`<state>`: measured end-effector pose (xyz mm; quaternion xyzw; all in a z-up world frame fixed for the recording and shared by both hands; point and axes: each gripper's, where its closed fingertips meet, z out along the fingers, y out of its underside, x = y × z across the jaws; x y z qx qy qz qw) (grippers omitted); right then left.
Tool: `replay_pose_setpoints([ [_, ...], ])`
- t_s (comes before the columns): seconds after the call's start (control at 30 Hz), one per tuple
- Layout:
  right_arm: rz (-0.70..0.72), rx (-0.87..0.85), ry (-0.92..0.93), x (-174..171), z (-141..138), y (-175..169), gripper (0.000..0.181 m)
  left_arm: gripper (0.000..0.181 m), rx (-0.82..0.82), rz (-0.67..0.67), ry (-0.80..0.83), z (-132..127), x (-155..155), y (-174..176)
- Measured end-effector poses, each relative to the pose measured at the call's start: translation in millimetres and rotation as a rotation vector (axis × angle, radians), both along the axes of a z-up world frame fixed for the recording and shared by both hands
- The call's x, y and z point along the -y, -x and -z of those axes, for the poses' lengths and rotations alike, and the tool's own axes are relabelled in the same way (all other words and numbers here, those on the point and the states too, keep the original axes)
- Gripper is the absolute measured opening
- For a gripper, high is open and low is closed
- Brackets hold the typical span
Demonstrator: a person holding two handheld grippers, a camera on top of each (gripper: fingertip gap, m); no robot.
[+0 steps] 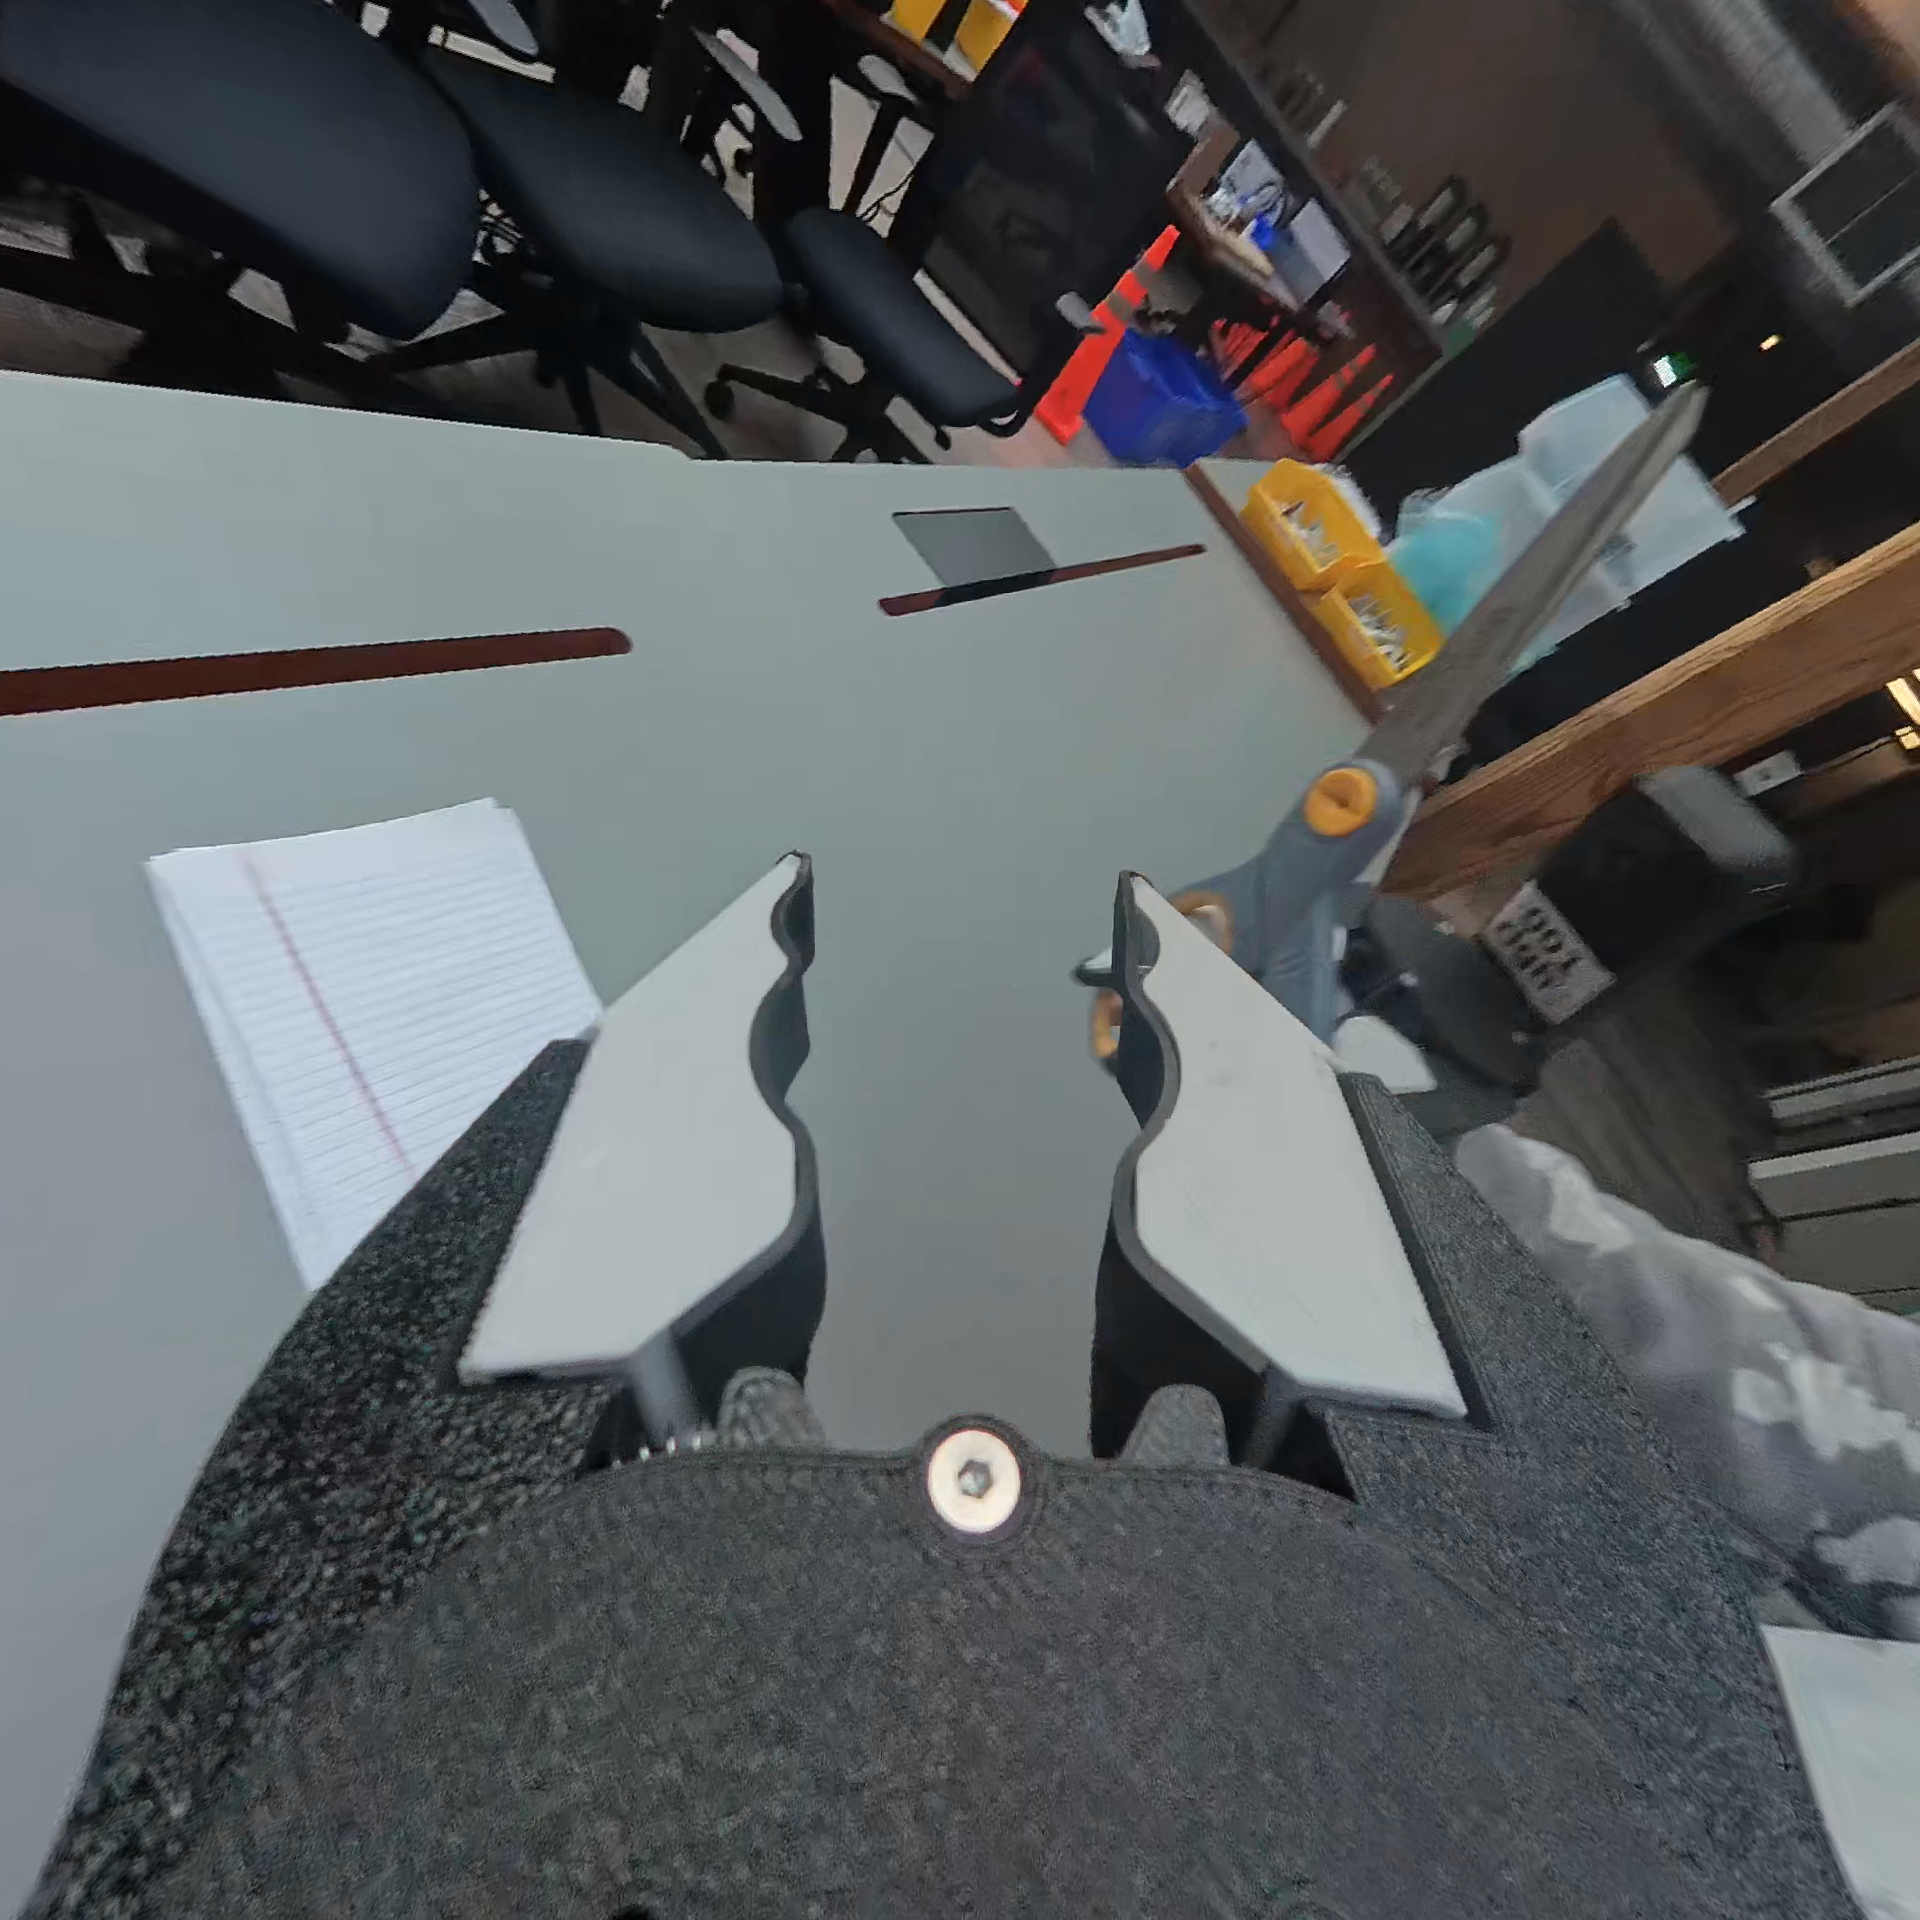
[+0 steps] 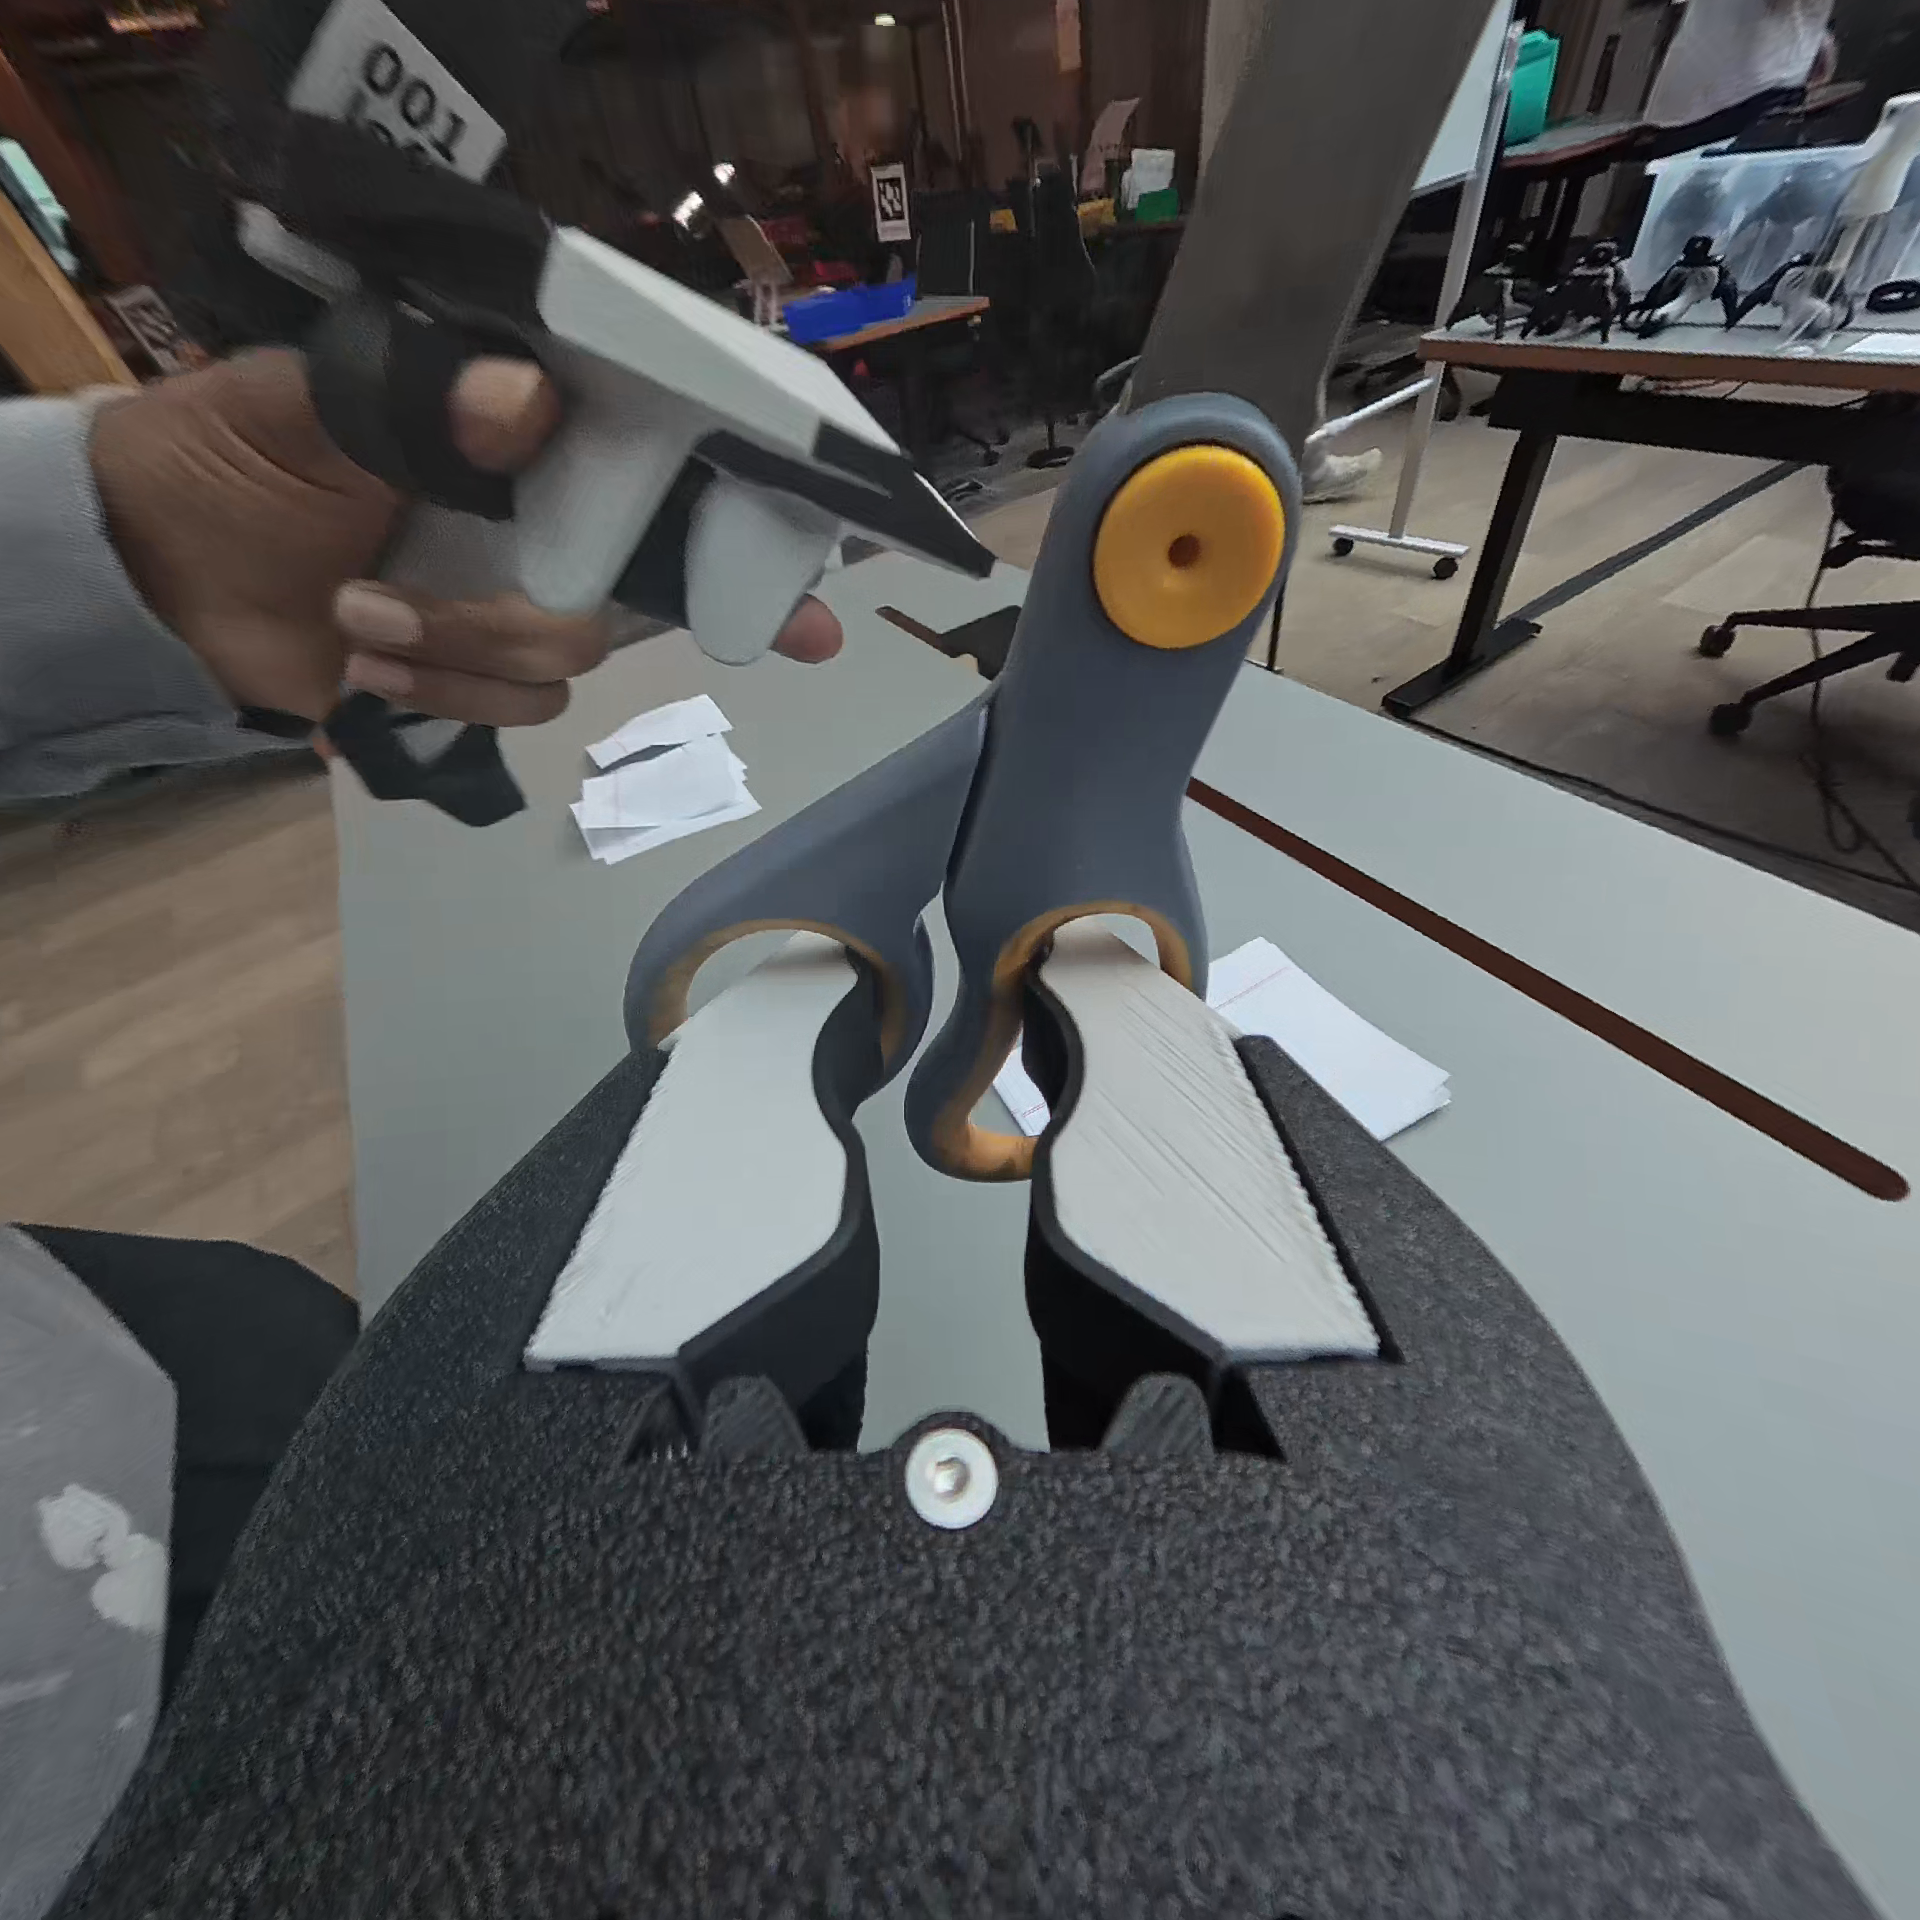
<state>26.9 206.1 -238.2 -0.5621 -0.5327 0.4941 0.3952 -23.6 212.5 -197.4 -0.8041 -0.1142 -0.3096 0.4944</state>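
My right gripper point(image 2: 951, 935) has one finger through each handle loop of grey scissors point(image 2: 1081, 727) with an orange pivot, and holds them up over the grey table point(image 2: 1558, 1299). In the left wrist view the scissors point(image 1: 1309, 904) rise at the right with the blades together. My left gripper point(image 1: 961, 868) is open and empty above the table point(image 1: 935, 707), just left of the scissor handles. It also shows in the right wrist view point(image 2: 966, 561), held in a hand point(image 2: 239, 520). A stack of lined paper point(image 1: 374, 997) lies to its left, and also shows under the scissors point(image 2: 1320, 1049).
Small cut paper pieces point(image 2: 665, 779) lie farther along the table. Dark slots point(image 1: 312, 670) run across the tabletop. Office chairs point(image 1: 312, 156) stand beyond the far edge. Yellow crates point(image 1: 1340, 571) and a wooden beam point(image 1: 1662, 707) are to the right.
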Motion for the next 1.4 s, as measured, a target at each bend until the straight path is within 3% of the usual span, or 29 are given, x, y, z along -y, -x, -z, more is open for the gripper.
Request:
replay_pose_setpoints([
  [0.27,-0.009,-0.1,0.138,-18.1,-30.9,-56.8,0.021,0.066,-0.299,-0.018,0.308,144.9,-6.1,99.6],
  [0.43,0.03,-0.131,0.165,-30.3,-45.3,-72.0,0.024,0.066,-0.356,0.024,0.411,206.1,-19.0,115.6],
  [0.63,0.045,-0.151,0.208,-40.5,-50.3,-71.8,0.038,0.066,-0.385,0.054,0.503,262.0,-35.3,120.7],
  [0.83,0.035,-0.082,0.191,-47.7,-32.6,-70.9,0.039,0.063,-0.482,0.106,0.454,279.8,-64.7,104.1],
  [1.1,0.02,0.008,0.194,-56.7,-15.7,-75.5,0.04,0.081,-0.662,0.392,0.37,288.1,-101.5,74.4],
  [1.27,0.005,0.083,0.168,-61.4,-6.6,-76.1,0.047,0.09,-0.757,0.543,0.389,301.4,-99.9,68.2],
  [1.4,-0.019,0.155,0.141,-64.2,1.1,-77.3,0.052,0.089,-0.792,0.55,0.366,303.2,-98.8,68.7],
])
